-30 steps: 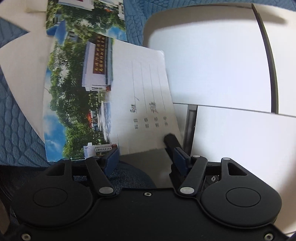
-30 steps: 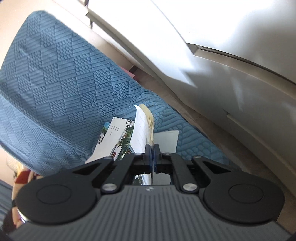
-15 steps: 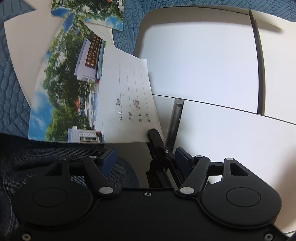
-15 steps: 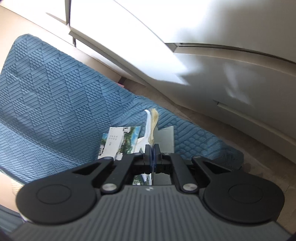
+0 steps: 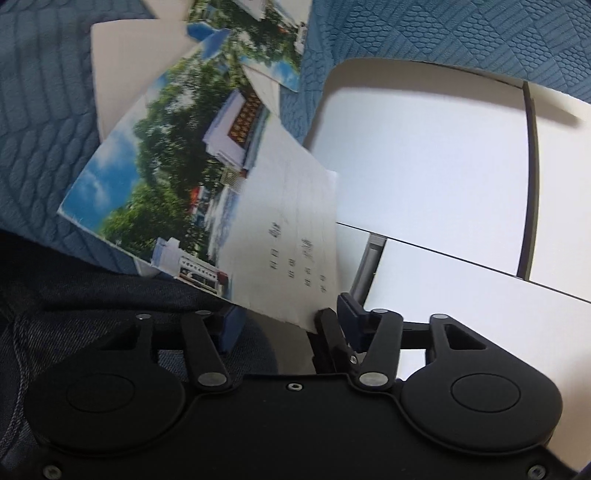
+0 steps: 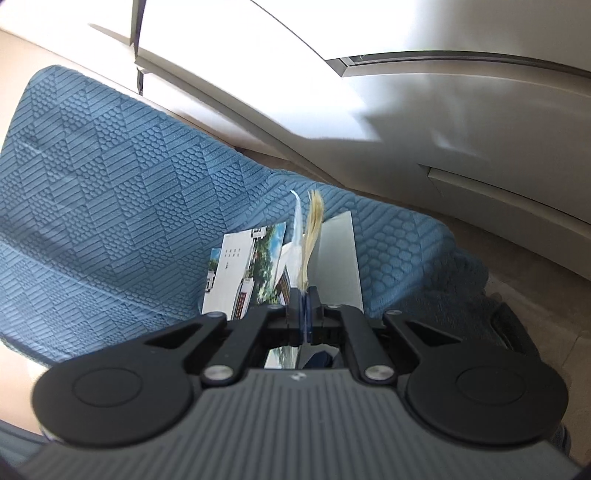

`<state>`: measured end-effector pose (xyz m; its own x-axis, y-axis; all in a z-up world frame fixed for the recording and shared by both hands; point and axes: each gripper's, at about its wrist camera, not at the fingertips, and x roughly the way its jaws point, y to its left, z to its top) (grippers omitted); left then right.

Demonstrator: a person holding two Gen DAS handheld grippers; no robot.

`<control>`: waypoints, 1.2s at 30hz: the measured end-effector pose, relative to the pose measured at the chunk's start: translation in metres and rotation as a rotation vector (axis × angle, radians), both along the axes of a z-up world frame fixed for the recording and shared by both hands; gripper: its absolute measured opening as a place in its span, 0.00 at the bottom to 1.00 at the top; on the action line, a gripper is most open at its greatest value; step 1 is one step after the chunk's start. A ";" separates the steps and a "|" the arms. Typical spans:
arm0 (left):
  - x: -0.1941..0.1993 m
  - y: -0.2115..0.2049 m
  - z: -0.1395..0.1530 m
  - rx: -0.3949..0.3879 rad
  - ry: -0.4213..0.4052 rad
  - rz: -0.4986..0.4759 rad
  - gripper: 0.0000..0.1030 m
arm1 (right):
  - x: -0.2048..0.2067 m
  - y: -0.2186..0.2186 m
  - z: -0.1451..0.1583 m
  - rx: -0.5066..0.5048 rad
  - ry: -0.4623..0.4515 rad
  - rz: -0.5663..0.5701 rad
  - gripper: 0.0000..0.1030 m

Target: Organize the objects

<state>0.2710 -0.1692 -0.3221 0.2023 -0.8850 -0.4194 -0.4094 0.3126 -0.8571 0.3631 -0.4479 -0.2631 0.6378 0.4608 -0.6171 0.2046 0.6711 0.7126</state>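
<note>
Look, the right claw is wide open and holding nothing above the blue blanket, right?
Not quite. In the right wrist view the right claw is shut on a booklet, which is seen edge-on with its pages fanning out. It does hang above the blue blanket.

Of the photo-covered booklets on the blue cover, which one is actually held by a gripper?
The nearest booklet, pinched at its white corner by the right gripper. The other booklet, farther back, lies untouched on the blue cover.

glossy paper booklet (image 5: pixel 207 192), quilted cloth (image 6: pixel 110 206)
</note>
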 end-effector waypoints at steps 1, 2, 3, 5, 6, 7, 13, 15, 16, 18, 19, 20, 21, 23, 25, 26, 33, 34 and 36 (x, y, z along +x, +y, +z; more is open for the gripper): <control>-0.001 0.000 -0.002 0.005 0.012 0.005 0.44 | -0.003 0.001 0.000 -0.001 0.000 0.000 0.04; -0.002 0.001 -0.004 0.007 0.023 0.012 0.41 | -0.005 0.002 0.001 -0.004 -0.001 0.000 0.04; -0.004 0.002 -0.006 0.005 0.029 0.018 0.39 | -0.008 0.004 0.002 -0.008 -0.003 0.002 0.04; -0.005 0.005 -0.008 0.009 0.040 0.024 0.32 | -0.012 0.007 0.004 -0.007 -0.006 0.012 0.04; -0.006 0.007 -0.008 0.014 0.048 0.027 0.26 | -0.015 0.008 0.005 -0.007 -0.008 0.018 0.04; -0.007 0.009 -0.009 0.011 0.050 0.032 0.26 | -0.017 0.009 0.005 -0.006 -0.011 0.024 0.04; -0.007 0.021 -0.013 0.006 0.057 0.040 0.07 | -0.016 0.015 0.003 -0.088 0.029 0.073 0.15; -0.006 0.021 -0.013 0.014 0.052 0.028 0.07 | -0.013 0.016 0.004 -0.101 0.019 0.099 0.19; -0.006 0.022 -0.012 0.005 0.046 0.030 0.07 | -0.011 0.016 0.004 -0.107 0.014 0.111 0.23; -0.005 0.023 -0.009 -0.007 0.036 0.027 0.06 | -0.005 0.017 0.003 -0.096 0.001 0.143 0.39; -0.003 0.023 -0.006 -0.001 0.025 0.021 0.05 | -0.002 0.016 0.002 -0.080 -0.001 0.153 0.44; -0.002 0.023 -0.003 0.004 0.012 0.014 0.05 | 0.002 0.015 0.001 -0.064 0.000 0.162 0.51; -0.002 0.025 0.001 0.007 0.002 0.009 0.05 | 0.005 0.015 -0.001 -0.051 0.003 0.169 0.55; -0.001 0.028 0.005 0.010 -0.008 0.006 0.04 | 0.014 0.011 -0.006 -0.020 0.026 0.165 0.56; 0.000 0.031 0.007 0.015 -0.011 0.004 0.04 | 0.024 0.007 -0.011 0.009 0.049 0.158 0.57; 0.001 0.033 0.008 0.018 -0.012 0.004 0.04 | 0.029 0.005 -0.014 0.012 0.057 0.159 0.58; -0.003 0.052 0.014 0.027 -0.015 -0.004 0.02 | 0.063 -0.001 -0.041 0.082 0.151 0.161 0.57; -0.005 0.055 0.016 0.029 -0.015 -0.004 0.02 | 0.067 0.000 -0.044 0.083 0.159 0.173 0.57; -0.007 0.059 0.015 0.038 -0.016 0.000 0.02 | 0.073 0.005 -0.051 0.080 0.184 0.190 0.55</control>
<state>0.2641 -0.1098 -0.3067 0.2089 -0.8684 -0.4497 -0.3961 0.3453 -0.8508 0.4358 -0.4433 -0.3137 0.4161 0.6132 -0.6714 0.2111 0.6530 0.7273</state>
